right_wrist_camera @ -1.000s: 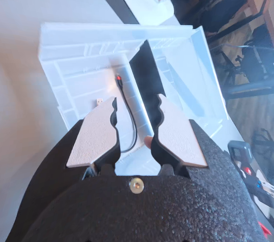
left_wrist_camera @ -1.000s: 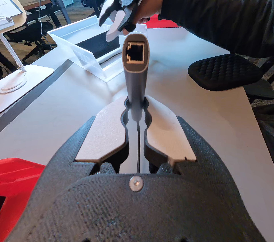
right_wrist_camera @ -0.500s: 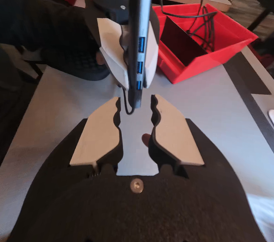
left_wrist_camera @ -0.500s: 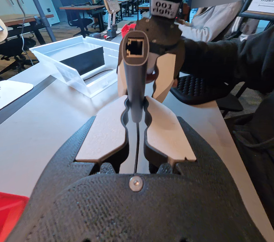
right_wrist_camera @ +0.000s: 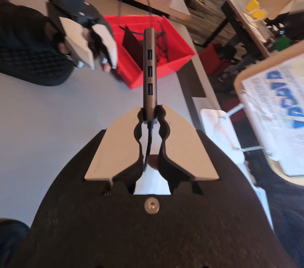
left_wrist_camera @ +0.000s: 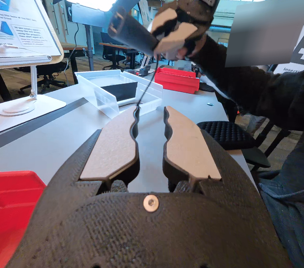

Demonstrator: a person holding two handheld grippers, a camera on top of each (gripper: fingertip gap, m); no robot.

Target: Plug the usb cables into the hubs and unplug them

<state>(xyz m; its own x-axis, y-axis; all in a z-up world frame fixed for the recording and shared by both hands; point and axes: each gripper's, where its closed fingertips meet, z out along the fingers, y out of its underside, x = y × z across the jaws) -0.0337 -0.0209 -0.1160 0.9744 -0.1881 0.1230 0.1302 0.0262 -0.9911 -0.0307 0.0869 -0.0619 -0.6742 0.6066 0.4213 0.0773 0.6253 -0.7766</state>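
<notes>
My right gripper [right_wrist_camera: 149, 110] is shut on the tail end of a dark grey USB hub [right_wrist_camera: 149, 63], held in the air with its three side ports facing the camera. The hub's thin black cable [right_wrist_camera: 148, 141] hangs back between the fingers. In the left wrist view the hub [left_wrist_camera: 131, 33] sticks out to the left of the right gripper [left_wrist_camera: 171, 30], high above the table, and its cable [left_wrist_camera: 148, 86] drops toward my left fingertip. My left gripper [left_wrist_camera: 151, 109] is open and empty; it also shows in the right wrist view [right_wrist_camera: 102, 63].
A clear plastic bin [left_wrist_camera: 102, 74] with a black divider and a black cable stands on the white table ahead. A red bin [right_wrist_camera: 172, 63] holds more cables. Another red bin [left_wrist_camera: 177, 79] sits behind. A document stand [left_wrist_camera: 24, 13] is at left, a black chair [left_wrist_camera: 225, 133] at right. The tips of one gripper are about 12 cm away from the tips of the other.
My left gripper let go of the hub and opened. My right gripper closed on the hub's tail end and lifted it up and away from the left gripper.
</notes>
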